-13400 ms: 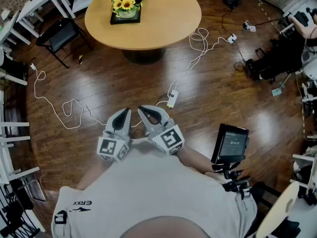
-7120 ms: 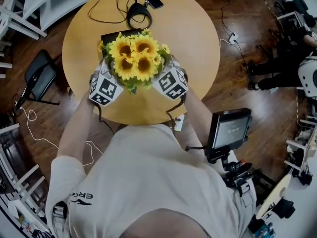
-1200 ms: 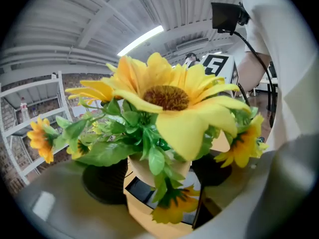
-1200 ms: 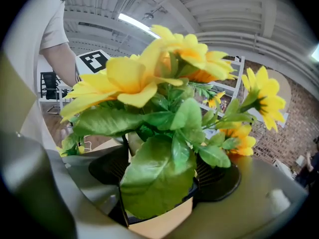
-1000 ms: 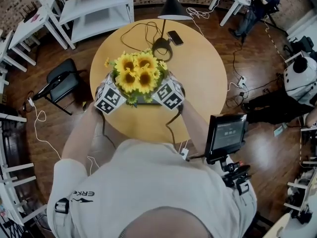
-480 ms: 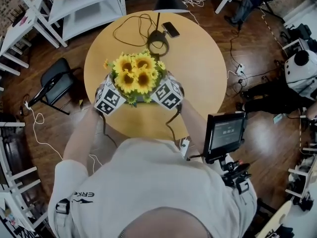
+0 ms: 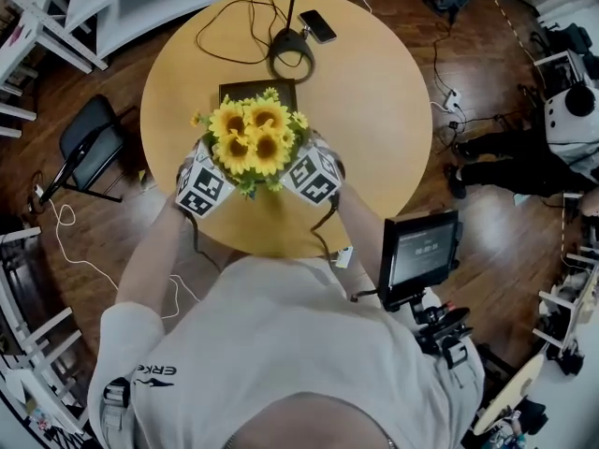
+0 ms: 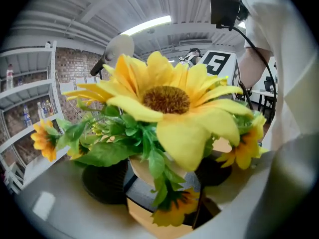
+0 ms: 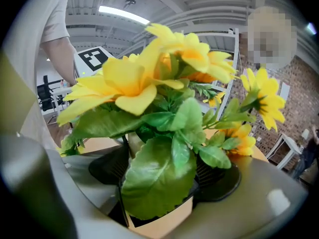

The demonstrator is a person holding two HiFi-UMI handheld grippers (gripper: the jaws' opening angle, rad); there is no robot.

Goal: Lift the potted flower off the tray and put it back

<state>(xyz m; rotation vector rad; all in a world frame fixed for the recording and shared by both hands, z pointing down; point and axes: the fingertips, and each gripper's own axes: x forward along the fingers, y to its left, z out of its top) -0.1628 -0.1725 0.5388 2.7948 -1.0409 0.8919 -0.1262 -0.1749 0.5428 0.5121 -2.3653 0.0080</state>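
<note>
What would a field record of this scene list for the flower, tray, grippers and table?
Potted flower: held between both grippers, off the tray, nearer the person
Tray: dark, on the round table, beyond the flowers
Left gripper: jaws closed on the potted flower
Right gripper: jaws closed on the potted flower
Also on table: lamp, phone

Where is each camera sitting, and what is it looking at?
Head view: on the person's head, looking steeply down at the table; shows shirt, arms, left gripper and right gripper.
Left gripper view: on the left gripper, looking along its jaws, closed on the potted flower; shows a sleeve.
Right gripper view: on the right gripper, facing the opposite way, jaws also on it; shows an arm.
Shared: all see the flower; each gripper view sees the other's marker cube.
</note>
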